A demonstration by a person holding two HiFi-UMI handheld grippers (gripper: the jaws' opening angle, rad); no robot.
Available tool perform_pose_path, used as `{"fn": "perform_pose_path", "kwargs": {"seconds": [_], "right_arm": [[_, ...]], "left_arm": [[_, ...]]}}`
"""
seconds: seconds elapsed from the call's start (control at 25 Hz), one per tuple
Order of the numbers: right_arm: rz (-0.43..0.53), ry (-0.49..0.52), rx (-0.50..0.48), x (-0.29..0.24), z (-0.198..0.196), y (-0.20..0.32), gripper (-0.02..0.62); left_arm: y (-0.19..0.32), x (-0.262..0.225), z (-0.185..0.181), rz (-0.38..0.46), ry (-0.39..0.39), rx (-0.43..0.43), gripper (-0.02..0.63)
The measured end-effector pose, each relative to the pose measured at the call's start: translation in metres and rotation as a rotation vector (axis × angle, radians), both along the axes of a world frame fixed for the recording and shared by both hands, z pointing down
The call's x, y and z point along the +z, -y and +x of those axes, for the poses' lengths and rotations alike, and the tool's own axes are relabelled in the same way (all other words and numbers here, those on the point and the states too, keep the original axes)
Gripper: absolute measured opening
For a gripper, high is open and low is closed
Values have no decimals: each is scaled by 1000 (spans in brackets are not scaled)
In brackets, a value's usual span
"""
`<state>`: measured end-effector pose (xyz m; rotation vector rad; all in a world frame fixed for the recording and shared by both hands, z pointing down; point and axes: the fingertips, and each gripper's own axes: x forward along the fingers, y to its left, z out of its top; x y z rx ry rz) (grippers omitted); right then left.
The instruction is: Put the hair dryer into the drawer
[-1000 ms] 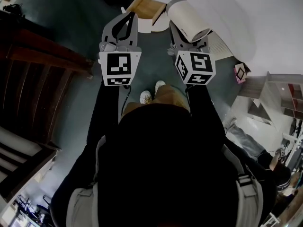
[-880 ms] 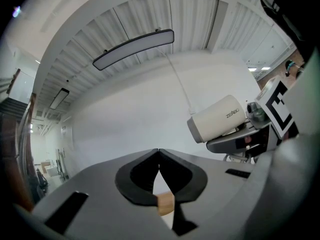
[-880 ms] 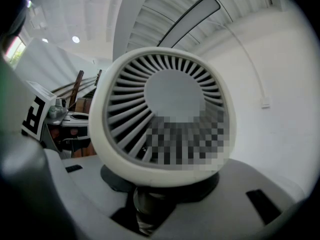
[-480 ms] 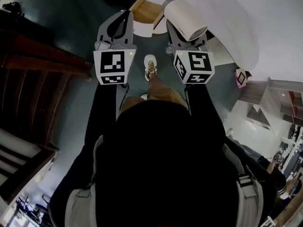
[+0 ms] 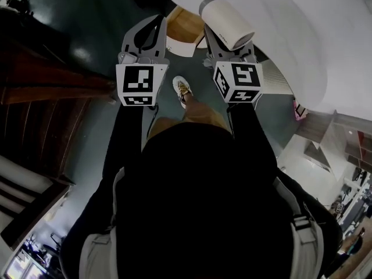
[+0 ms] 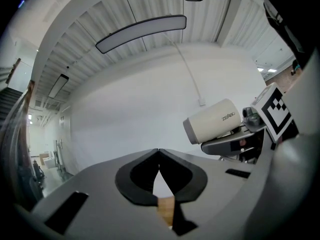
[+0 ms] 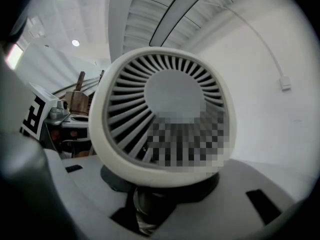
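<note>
Dark wooden staircase (image 5: 40, 86), teal floor (image 5: 110, 16)

I look down past dark sleeves (image 5: 129, 133) to both tools, held out side by side. The left gripper (image 5: 156, 25) points ahead, its jaws drawn together to a point with nothing in them. The right gripper (image 5: 217, 37) carries the hair dryer (image 5: 228, 21). Its cream barrel lies across the jaws, wide end toward the right, and I can't see the hold on its handle under the barrel. Just beyond both tips is what looks like an open drawer (image 5: 185, 23), wood inside with a white front, set under a curved white surface (image 5: 285, 34). Between the grippers a shoe (image 5: 182, 89) stands on the teal floor (image 5: 99, 22). Dark wooden furniture (image 5: 46, 92) fills the left.
</note>
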<state>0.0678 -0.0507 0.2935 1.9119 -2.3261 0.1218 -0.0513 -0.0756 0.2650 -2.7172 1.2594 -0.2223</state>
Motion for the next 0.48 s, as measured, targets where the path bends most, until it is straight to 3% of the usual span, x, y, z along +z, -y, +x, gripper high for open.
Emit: {"fn": "perform_pose_path", "kwargs": {"seconds": [0.32, 0.48], "right_arm": [[-70, 9, -60, 27, 7, 70, 196], [-132, -70, -142, 54, 7, 99, 196]], "left_arm": [[67, 26, 11, -70, 2, -37, 15], [90, 42, 16, -131, -37, -51, 15]]}}
